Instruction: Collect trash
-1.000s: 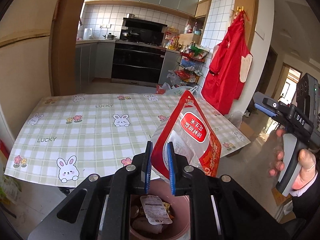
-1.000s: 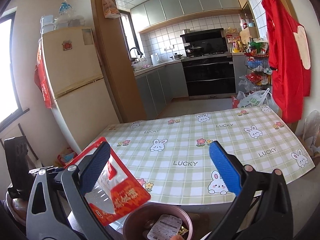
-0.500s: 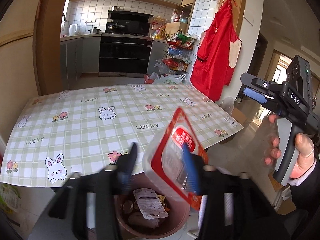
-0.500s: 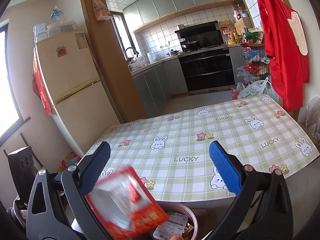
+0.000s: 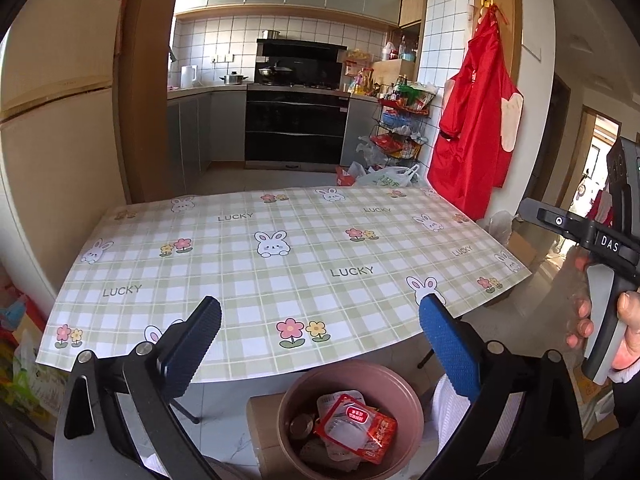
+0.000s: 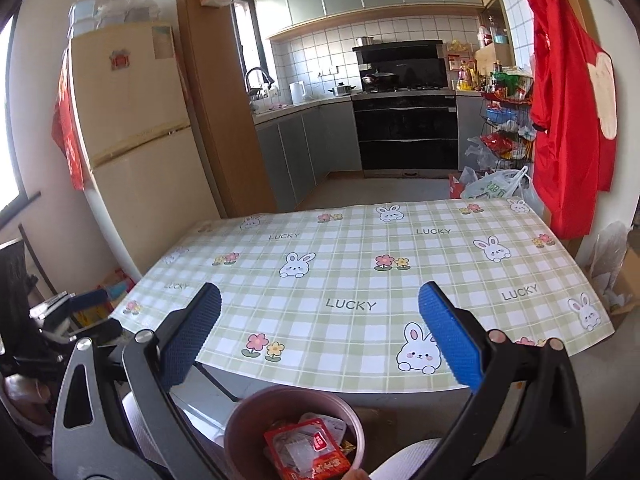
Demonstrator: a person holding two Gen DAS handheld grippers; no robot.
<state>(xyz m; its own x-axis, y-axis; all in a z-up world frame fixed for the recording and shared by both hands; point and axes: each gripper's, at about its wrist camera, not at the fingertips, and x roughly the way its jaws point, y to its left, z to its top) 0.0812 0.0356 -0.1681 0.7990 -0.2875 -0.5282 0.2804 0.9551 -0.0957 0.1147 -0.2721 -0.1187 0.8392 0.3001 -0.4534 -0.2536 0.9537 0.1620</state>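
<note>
Kitchen behind, checked tablecloth (image 5: 280, 264) ahead of me with no litter showing on it. At its near edge the red packet (image 5: 356, 426) lies in the pink bin (image 5: 404, 394), on top of other wrappers. My left gripper (image 5: 320, 344) hangs above the bin, jaws spread wide, holding nothing; my right gripper (image 6: 320, 340) is equally wide and bare. I judge this drop finished. Next I'd scan beyond the table for more trash.

One pink bin (image 5: 350, 376), one red packet (image 5: 360, 428), two gaping grippers.
</note>
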